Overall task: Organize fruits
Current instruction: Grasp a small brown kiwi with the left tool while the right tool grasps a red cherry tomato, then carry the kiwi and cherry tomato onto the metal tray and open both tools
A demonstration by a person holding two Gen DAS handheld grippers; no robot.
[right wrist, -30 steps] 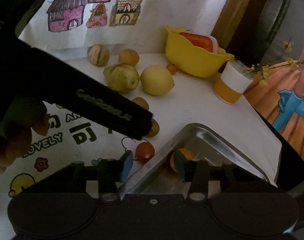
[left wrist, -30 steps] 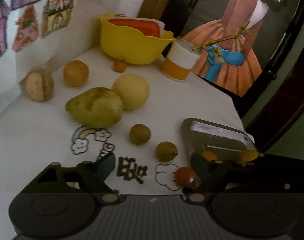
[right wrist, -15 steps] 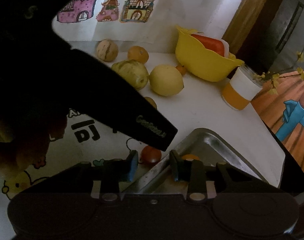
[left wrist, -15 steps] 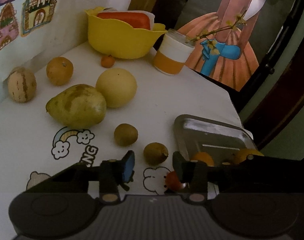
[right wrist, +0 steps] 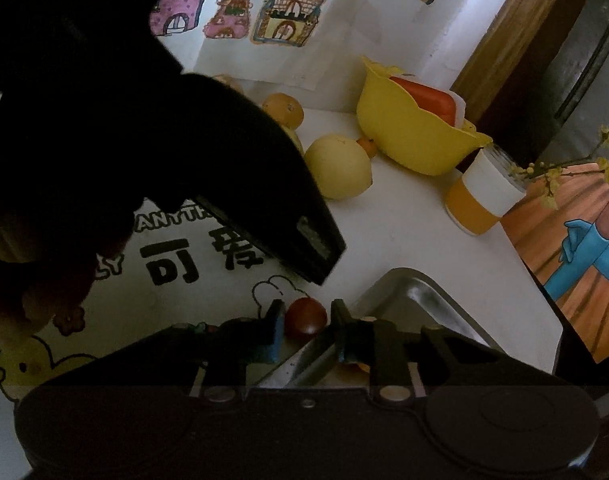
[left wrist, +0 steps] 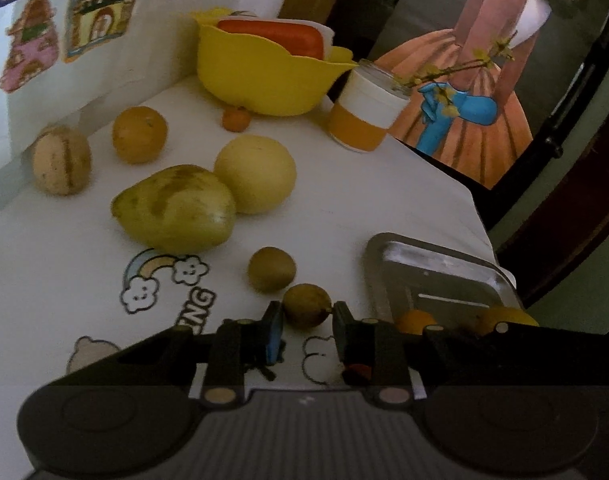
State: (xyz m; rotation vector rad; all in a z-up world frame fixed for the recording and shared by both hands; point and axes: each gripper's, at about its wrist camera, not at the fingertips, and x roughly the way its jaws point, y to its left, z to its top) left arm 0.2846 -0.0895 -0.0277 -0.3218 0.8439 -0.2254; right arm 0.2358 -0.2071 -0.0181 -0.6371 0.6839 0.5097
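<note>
1. Our left gripper (left wrist: 306, 320) brackets a small brown fruit (left wrist: 307, 305), jaws apart, not yet clamped.
2. Our right gripper (right wrist: 304, 326) likewise brackets a red fruit (right wrist: 305, 315), tray (right wrist: 400, 300) at two o'clock.

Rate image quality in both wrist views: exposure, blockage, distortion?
Left wrist view: dim but readable, fisheye bending at the edges, small brown fruit sharp between the jaws. Right wrist view: darker, upper left blocked by the black left gripper body, metal tray showing mild glare.
</note>
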